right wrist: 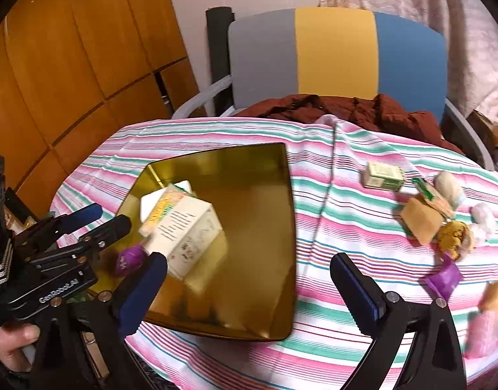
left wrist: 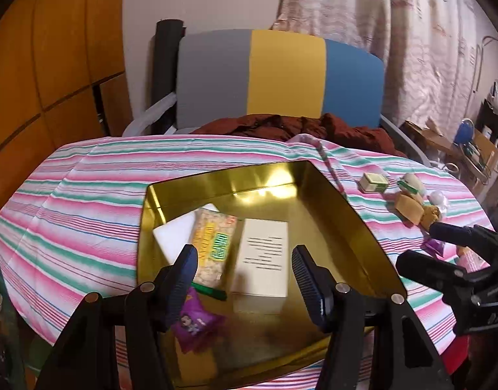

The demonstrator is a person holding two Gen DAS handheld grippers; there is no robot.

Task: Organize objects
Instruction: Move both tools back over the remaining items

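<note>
While the left gripper (left wrist: 244,261) hangs over the near end of the gold tin (left wrist: 353,214), its two blue fingers (left wrist: 183,269) stand wide apart with nothing between them. Right under it, inside the tin, lie a purple candy (left wrist: 195,323), a green pen (left wrist: 209,292), a snack bag (left wrist: 213,247), a white block (left wrist: 175,235) and a cream box (left wrist: 263,256). The box is beside the snack bag, and the snack bag lies partly on the white block. The right gripper (right wrist: 249,271) is wide open too, and it holds nothing. It hangs over the tin's right rim and the striped cloth (right wrist: 330,227) next to it. In the right view, a hand (right wrist: 11,341) grips the handle of the left gripper at the lower left. Out on the cloth, to the right of the tin, more things wait in a loose bunch. There is a small green box (right wrist: 382,175), a brown packet (right wrist: 423,219), a yellow wrapped sweet (right wrist: 455,234), a white lump (right wrist: 449,185), a purple wrapper (right wrist: 444,279) and a pink pack (right wrist: 483,328). They lie near each other and well apart from the tin. Behind the table stands a chair (left wrist: 281,74) with grey, yellow and blue stripes, and a dark red cloth (left wrist: 297,126) is heaped on its seat.
</note>
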